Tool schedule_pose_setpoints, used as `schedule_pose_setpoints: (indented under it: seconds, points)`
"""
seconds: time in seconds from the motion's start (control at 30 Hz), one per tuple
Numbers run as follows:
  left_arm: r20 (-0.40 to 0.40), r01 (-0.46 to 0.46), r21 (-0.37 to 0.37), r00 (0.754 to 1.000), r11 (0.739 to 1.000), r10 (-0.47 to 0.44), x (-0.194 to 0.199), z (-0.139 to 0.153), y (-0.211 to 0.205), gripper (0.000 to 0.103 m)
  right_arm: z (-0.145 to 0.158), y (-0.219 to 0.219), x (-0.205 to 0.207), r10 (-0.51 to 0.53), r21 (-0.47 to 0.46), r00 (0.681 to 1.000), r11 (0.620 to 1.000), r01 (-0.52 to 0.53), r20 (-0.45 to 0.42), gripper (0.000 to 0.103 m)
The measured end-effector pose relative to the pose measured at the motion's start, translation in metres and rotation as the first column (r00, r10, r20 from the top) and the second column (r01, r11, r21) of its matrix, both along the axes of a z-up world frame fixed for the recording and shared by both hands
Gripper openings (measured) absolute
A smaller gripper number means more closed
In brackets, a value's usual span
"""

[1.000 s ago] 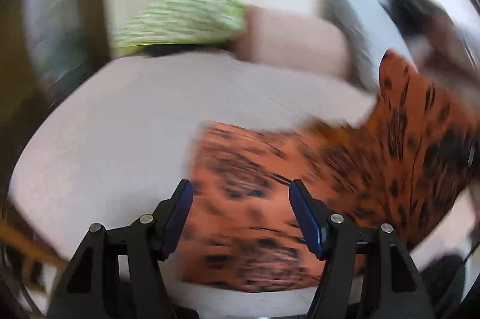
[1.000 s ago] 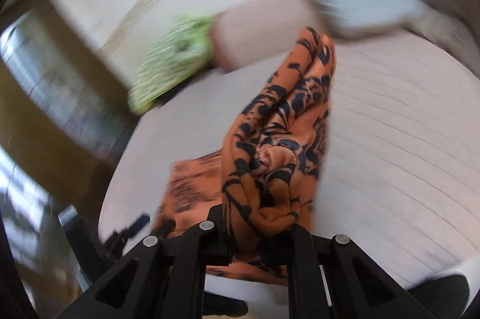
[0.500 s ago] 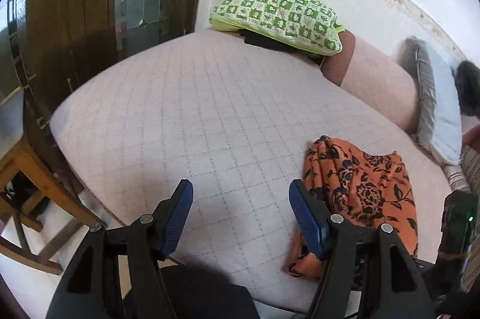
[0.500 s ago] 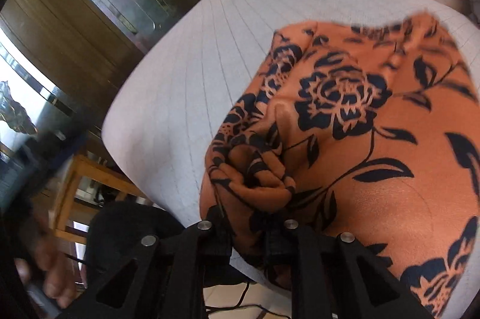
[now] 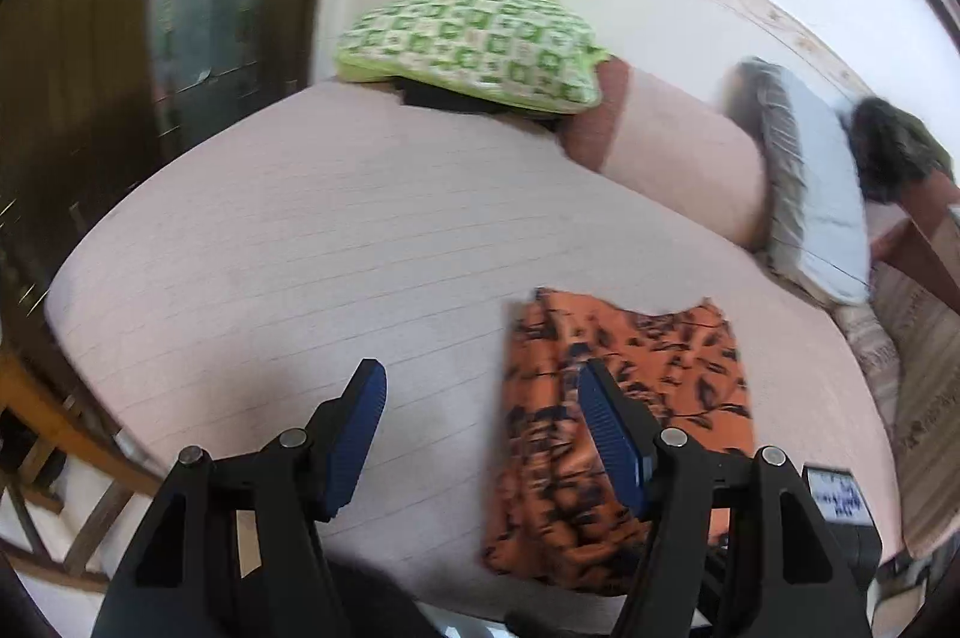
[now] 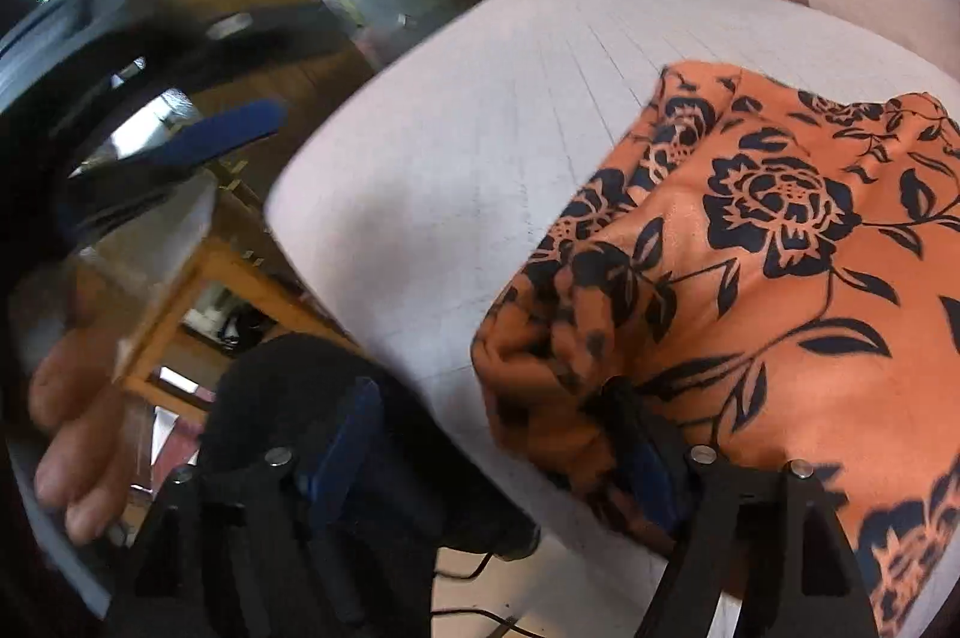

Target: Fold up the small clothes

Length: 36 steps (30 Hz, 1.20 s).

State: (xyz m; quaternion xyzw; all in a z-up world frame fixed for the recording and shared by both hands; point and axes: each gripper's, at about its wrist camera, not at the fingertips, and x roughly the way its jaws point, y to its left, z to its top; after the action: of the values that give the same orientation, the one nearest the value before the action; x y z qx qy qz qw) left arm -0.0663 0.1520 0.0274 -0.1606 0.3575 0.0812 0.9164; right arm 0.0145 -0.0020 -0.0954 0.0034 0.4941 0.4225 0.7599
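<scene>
Hovering above the bed [image 5: 300, 242], the left gripper [image 5: 480, 434] has its fingers spread wide and holds nothing. To its right the orange flowered garment [image 5: 630, 398] lies near the bed's front edge. The right gripper [image 6: 498, 452] is also spread, one finger against the garment's bunched edge [image 6: 552, 338]. Only the left view shows the grey pillow [image 5: 816, 206]; only the right shows a hand [image 6: 66, 398].

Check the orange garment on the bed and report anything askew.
The orange floral garment is folded but untidy: its near-left corner is bunched, and it lies at the bed edge. Both tools, left and right, are open.
</scene>
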Motion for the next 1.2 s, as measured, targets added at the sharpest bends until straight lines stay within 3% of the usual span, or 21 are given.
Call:
schedule_pose_setpoints:
  seconds: [0.13,0.23,0.3,0.33,0.37,0.47,0.57,0.67,0.73,0.8,0.87,0.9,0.97,1.07,1.13,1.2]
  points:
    - [-0.017,0.125,0.005,0.992,0.992,-0.125,0.021,0.002,-0.033,0.068,0.007,-0.042,-0.016,-0.020,0.083,0.998,0.996,0.024,-0.054,0.079]
    - [-0.094,0.197,0.006,0.976,0.980,-0.195,0.040,-0.022,-0.058,0.068,0.013,-0.088,-0.035,-0.042,0.109,0.998,0.993,0.047,-0.050,0.079]
    - [-0.230,0.193,0.124,0.960,0.973,-0.161,0.054,-0.056,-0.070,0.068,0.018,-0.123,-0.038,-0.079,0.127,0.995,0.988,0.086,-0.062,0.079]
    - [-0.332,0.192,0.170,0.935,0.967,-0.127,0.062,-0.081,-0.072,0.069,0.018,-0.134,-0.039,-0.100,0.132,0.993,0.985,0.108,-0.067,0.079]
    - [-0.407,0.190,0.164,0.907,0.968,-0.109,0.066,-0.107,-0.068,0.070,0.018,-0.147,-0.039,-0.127,0.139,0.989,0.981,0.136,-0.076,0.079]
    - [-0.355,0.122,0.105,0.932,0.987,-0.077,0.058,-0.110,-0.055,0.077,0.022,-0.196,-0.018,-0.239,0.175,0.962,0.950,0.259,-0.129,0.079]
    - [-0.358,0.164,0.183,0.929,0.969,-0.090,0.061,-0.104,-0.066,0.077,0.033,-0.218,0.015,-0.282,0.262,0.942,0.909,0.323,-0.181,0.079]
    - [-0.363,0.176,0.197,0.927,0.964,-0.095,0.062,-0.107,-0.070,0.077,0.044,-0.216,0.066,-0.259,0.380,0.935,0.862,0.336,-0.241,0.079]
    - [-0.369,0.162,0.170,0.925,0.972,-0.090,0.063,-0.104,-0.067,0.077,0.035,-0.200,0.104,-0.192,0.462,0.918,0.817,0.345,-0.347,0.079]
    - [-0.354,0.145,0.167,0.932,0.975,-0.078,0.060,-0.095,-0.061,0.076,0.004,-0.181,0.142,-0.134,0.457,0.864,0.803,0.382,-0.486,0.079]
    - [-0.293,0.136,0.184,0.953,0.974,-0.078,0.058,-0.072,-0.060,0.076,-0.040,-0.171,0.163,-0.178,0.324,0.778,0.836,0.442,-0.602,0.077]
    - [-0.256,0.140,0.186,0.963,0.972,-0.090,0.057,-0.060,-0.061,0.076,-0.054,-0.171,0.165,-0.180,0.317,0.746,0.823,0.471,-0.641,0.076]
    - [-0.191,0.174,0.170,0.971,0.970,-0.141,0.064,-0.040,-0.070,0.076,-0.052,-0.174,0.165,-0.150,0.376,0.764,0.800,0.467,-0.628,0.076]
    - [-0.172,0.261,0.084,0.954,0.962,-0.244,0.095,-0.038,-0.085,0.076,-0.053,-0.177,0.163,-0.128,0.398,0.772,0.797,0.454,-0.623,0.076]
    - [-0.273,0.235,0.124,0.942,0.964,-0.194,0.126,-0.066,-0.088,0.076,-0.052,-0.181,0.162,-0.123,0.408,0.769,0.789,0.459,-0.627,0.076]
    - [-0.409,0.182,0.219,0.909,0.959,-0.079,0.147,-0.103,-0.081,0.076,-0.050,-0.182,0.161,-0.114,0.413,0.771,0.790,0.452,-0.626,0.076]
